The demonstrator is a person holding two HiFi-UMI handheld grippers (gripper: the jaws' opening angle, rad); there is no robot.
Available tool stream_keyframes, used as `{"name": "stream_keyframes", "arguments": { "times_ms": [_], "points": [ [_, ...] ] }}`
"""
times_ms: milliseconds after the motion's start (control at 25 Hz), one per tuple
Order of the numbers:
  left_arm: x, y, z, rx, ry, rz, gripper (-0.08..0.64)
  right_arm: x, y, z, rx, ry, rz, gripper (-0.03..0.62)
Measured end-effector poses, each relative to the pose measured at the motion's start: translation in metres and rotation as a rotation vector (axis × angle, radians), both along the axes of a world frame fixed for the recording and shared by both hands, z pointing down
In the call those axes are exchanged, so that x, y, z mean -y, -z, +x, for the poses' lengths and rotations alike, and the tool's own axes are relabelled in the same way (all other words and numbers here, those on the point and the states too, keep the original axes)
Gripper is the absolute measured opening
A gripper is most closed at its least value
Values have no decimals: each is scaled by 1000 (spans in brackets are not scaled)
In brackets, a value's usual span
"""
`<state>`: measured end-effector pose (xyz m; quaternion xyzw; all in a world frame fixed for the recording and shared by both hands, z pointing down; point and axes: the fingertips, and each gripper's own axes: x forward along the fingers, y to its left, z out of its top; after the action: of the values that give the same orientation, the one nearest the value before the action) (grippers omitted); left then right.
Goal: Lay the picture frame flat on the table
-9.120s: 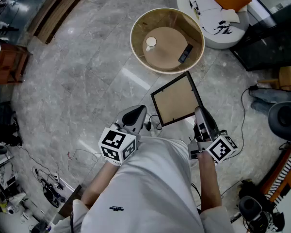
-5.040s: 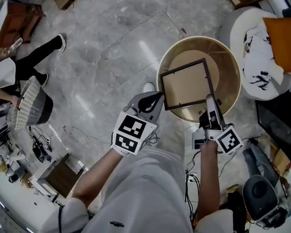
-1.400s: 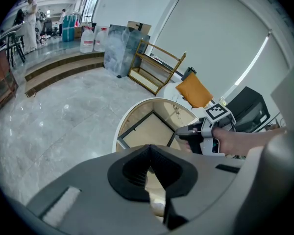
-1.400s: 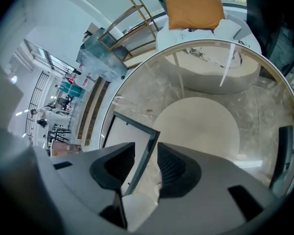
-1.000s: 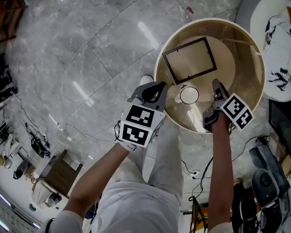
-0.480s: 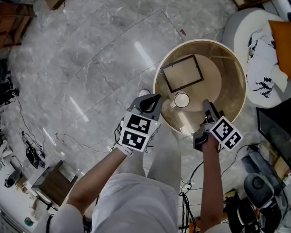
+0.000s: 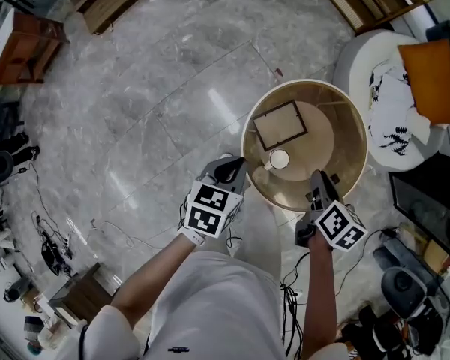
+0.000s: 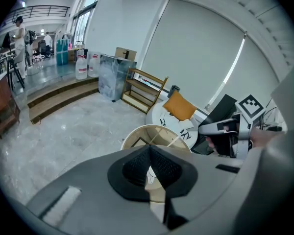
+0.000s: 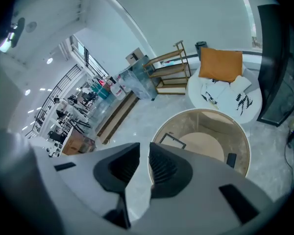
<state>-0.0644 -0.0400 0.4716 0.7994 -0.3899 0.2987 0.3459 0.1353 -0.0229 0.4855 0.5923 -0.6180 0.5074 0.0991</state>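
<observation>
Grey marble floor runs under everything, and the person stands on it at the near edge of a round beige surface with a tall raised rim point(image 7: 292, 195).

Nearest are the two tools, both held short of the rim. The left tool point(image 7: 229, 169) hangs over the floor just left of the rim, with its dark ribbed pads pressed together and nothing between them. The right tool point(image 7: 315, 180) is over the rim's near edge. Its jaws are closing, a narrow gap shows between the pads, and nothing is in that gap.

Inside the rim, a small white cup point(image 7: 279, 159) stands near the middle. A small black flat object point(image 9: 231, 159) lies at the right side in the right gripper view.

Just beyond the cup, towards the far left of the surface, the thin dark rectangular picture frame with a pale tan centre point(image 7: 280, 124) lies flat on its back. Neither tool touches it, so the task looks complete.

The frame looks light and stiff, with slim rails. Its centre may be glazed, so I would treat it as fragile and likely slippery. If it needed shifting, the best hold would be a pinch across one rail at mid-side, keeping the pads off the pane. With the frame lying flat, a tool would first have to get under an edge, and the tall rim limits a low approach.

Farther right, a white round seat point(image 7: 390, 126) carries an orange cushion point(image 7: 431, 81).
</observation>
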Motion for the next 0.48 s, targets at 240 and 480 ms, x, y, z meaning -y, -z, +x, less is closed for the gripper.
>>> {"name": "stream_keyframes", "arguments": {
  "times_ms": [240,480],
  "points": [
    [-12,40,-2,1,-37,45,5,-15,57,-6,-6,14,86,9],
    [-14,84,-2,-21,-41,90,5,-22,110,-10,-68,80,168,6]
  ]
}}
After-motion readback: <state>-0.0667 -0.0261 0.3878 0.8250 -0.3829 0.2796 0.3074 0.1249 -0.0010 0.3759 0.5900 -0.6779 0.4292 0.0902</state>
